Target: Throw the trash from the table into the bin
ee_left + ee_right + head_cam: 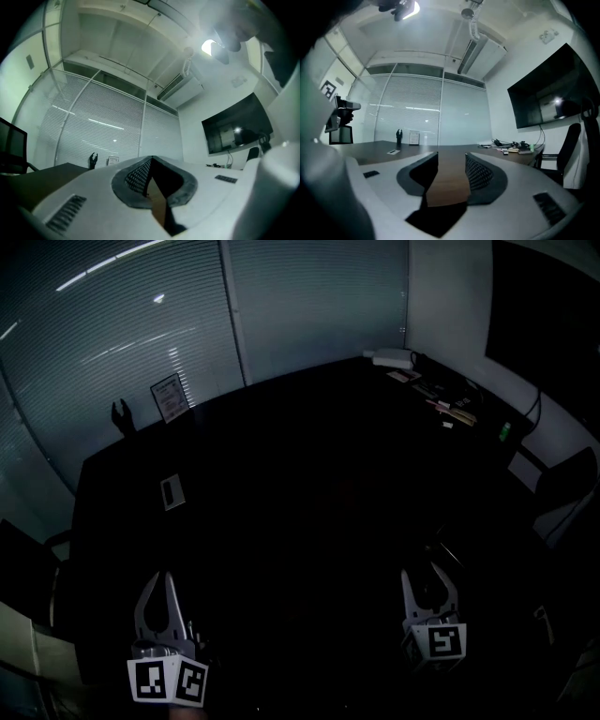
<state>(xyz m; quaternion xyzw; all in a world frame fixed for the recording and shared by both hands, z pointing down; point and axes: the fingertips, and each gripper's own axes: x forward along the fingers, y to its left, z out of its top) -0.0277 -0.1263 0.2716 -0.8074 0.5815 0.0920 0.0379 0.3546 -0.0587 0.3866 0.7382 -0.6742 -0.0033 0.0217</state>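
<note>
Above table (309,474), left gripper (159,579), right gripper (423,574)

Table (309,502) lost in shadow, far-corner clutter (448,401) too small to identify, framed sign (171,397) unreadable

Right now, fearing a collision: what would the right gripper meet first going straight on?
Nothing near: the right gripper points level over the table, and the way looks free to the far wall, though depth is unclear.

Head camera sits high, looking steeply down on the dark table (309,474). Both gripper views ride low, close over it and near level, facing the blinds (408,108). All three share the framed sign (170,397) at the far edge.
</note>
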